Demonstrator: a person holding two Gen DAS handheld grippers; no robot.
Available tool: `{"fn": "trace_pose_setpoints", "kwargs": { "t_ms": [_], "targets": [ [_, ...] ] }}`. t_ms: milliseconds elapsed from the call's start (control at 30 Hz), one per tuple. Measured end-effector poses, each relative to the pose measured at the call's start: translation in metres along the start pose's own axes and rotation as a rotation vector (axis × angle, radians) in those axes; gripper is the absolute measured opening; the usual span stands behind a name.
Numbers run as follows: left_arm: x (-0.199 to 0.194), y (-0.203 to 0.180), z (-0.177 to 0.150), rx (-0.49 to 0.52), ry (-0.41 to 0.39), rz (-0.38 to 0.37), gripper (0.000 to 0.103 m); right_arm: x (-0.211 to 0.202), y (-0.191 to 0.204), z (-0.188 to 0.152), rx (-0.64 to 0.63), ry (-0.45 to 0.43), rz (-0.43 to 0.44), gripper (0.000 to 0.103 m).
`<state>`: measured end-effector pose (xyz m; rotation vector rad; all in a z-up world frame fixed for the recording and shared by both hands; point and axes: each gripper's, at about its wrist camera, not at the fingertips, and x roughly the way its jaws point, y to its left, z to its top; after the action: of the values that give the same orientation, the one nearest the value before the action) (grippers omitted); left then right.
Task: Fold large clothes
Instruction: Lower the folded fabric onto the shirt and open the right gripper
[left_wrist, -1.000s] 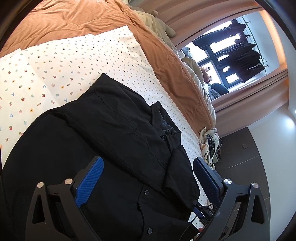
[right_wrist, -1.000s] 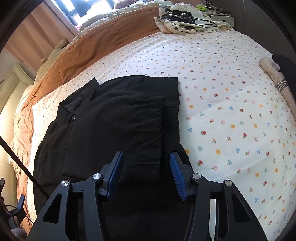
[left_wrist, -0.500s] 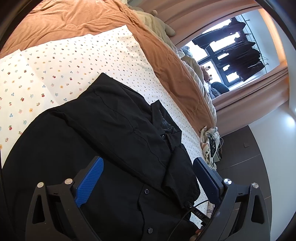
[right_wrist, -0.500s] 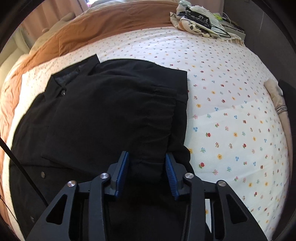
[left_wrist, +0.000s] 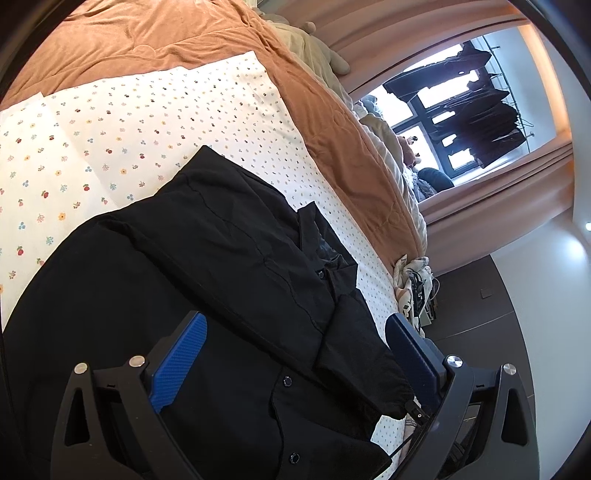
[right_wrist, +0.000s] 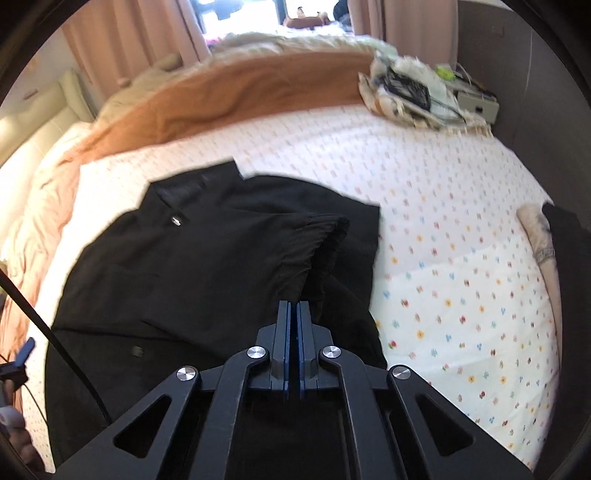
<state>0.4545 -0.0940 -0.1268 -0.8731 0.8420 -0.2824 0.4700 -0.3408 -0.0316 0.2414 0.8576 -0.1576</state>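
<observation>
A black button-up shirt (left_wrist: 229, 258) lies on the flowered bed sheet (left_wrist: 122, 125), its sleeves folded in over the body. My left gripper (left_wrist: 295, 343) is open and empty, its blue pads either side of the shirt's front near a folded sleeve cuff (left_wrist: 369, 369). In the right wrist view my right gripper (right_wrist: 294, 306) is shut on the lower edge of the folded sleeve of the shirt (right_wrist: 207, 266) and lifts it, so the cloth bunches up into a raised fold (right_wrist: 325, 236).
An orange blanket (right_wrist: 221, 96) covers the far side of the bed. A pile of cloth and cables (right_wrist: 413, 92) sits at the bed's far right corner. A rolled beige item and dark cloth (right_wrist: 543, 243) lie at the right edge. A window with curtains (left_wrist: 461, 110) is beyond.
My right gripper closed on the folded sleeve and pulled it up, bunching the cloth. The left gripper stayed open and almost still.
</observation>
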Motion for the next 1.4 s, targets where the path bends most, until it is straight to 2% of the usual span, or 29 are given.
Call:
{"fn": "trace_pose_setpoints", "kwargs": {
  "t_ms": [167,267,400,667,733,900,967,1033,1067,1100,1133,1200,1300,1400],
  "targets": [
    [-0.002,0.005,0.003,-0.017,-0.005,-0.002,0.099,0.001,0.002,-0.001,0.038,-0.015,0.087,0.0],
    [-0.007,0.009,0.007,-0.026,-0.016,-0.005,0.099,-0.02,0.013,0.01,0.026,-0.085,0.142,0.0],
    [-0.022,0.018,0.014,-0.043,-0.071,0.021,0.099,-0.033,0.049,0.02,-0.016,-0.136,0.228,0.0],
    [-0.039,0.042,0.027,-0.106,-0.134,0.045,0.099,-0.028,0.128,0.015,-0.146,-0.107,0.432,0.0],
    [-0.043,0.045,0.03,-0.111,-0.149,0.053,0.099,-0.024,0.141,0.013,-0.158,-0.082,0.513,0.0],
    [-0.054,0.056,0.035,-0.147,-0.203,0.075,0.099,0.008,0.147,0.004,-0.085,0.019,0.679,0.003],
    [-0.056,0.059,0.035,-0.16,-0.218,0.08,0.099,0.023,0.14,0.008,-0.057,0.067,0.71,0.003],
    [-0.055,0.058,0.036,-0.151,-0.218,0.087,0.099,0.028,0.129,0.004,-0.034,0.089,0.703,0.005],
    [-0.054,0.056,0.035,-0.144,-0.217,0.091,0.099,0.029,0.124,0.006,-0.026,0.089,0.693,0.007],
    [-0.052,0.054,0.035,-0.136,-0.214,0.096,0.099,0.029,0.115,0.009,-0.019,0.082,0.68,0.018],
    [-0.051,0.053,0.034,-0.128,-0.21,0.099,0.099,0.028,0.105,0.009,-0.011,0.074,0.667,0.044],
    [-0.045,0.048,0.033,-0.104,-0.191,0.108,0.099,0.026,0.076,0.007,0.023,0.047,0.633,0.078],
    [-0.036,0.038,0.028,-0.07,-0.171,0.11,0.099,0.028,0.036,0.006,0.089,0.05,0.559,0.079],
    [-0.025,0.023,0.021,-0.001,-0.136,0.12,0.099,0.025,-0.001,-0.012,0.176,0.063,0.492,0.079]
  ]
}}
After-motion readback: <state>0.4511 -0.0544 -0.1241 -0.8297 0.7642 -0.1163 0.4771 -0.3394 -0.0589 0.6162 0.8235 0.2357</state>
